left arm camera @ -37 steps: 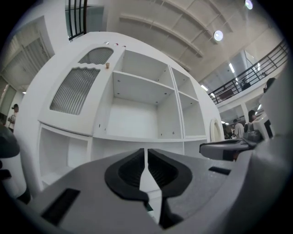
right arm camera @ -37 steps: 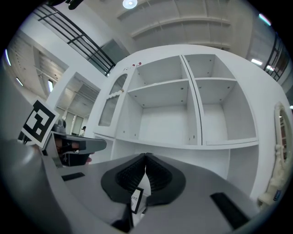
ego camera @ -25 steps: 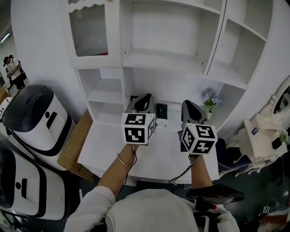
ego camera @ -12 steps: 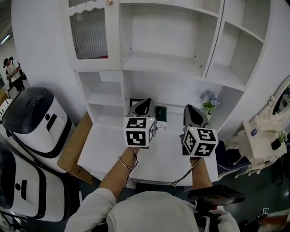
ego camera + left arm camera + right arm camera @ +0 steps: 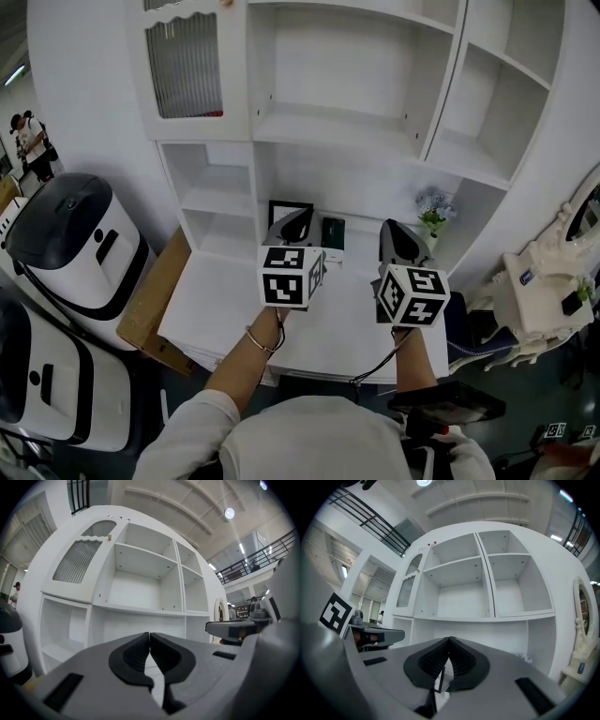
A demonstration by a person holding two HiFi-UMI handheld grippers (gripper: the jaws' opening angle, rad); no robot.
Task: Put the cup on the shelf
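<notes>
Two: left gripper (image 5: pixel 149 635), right gripper (image 5: pixel 449 640), jaws together | one shelf (image 5: pixel 337 127)

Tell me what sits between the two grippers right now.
In the head view, a small dark object stands between the left gripper and right gripper, towards their tips. I can't tell what it is. The rest is bare table.

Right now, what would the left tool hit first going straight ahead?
Probably the black-framed card standing just ahead of the left tool; depth unclear, then the shelf unit back wall.
</notes>
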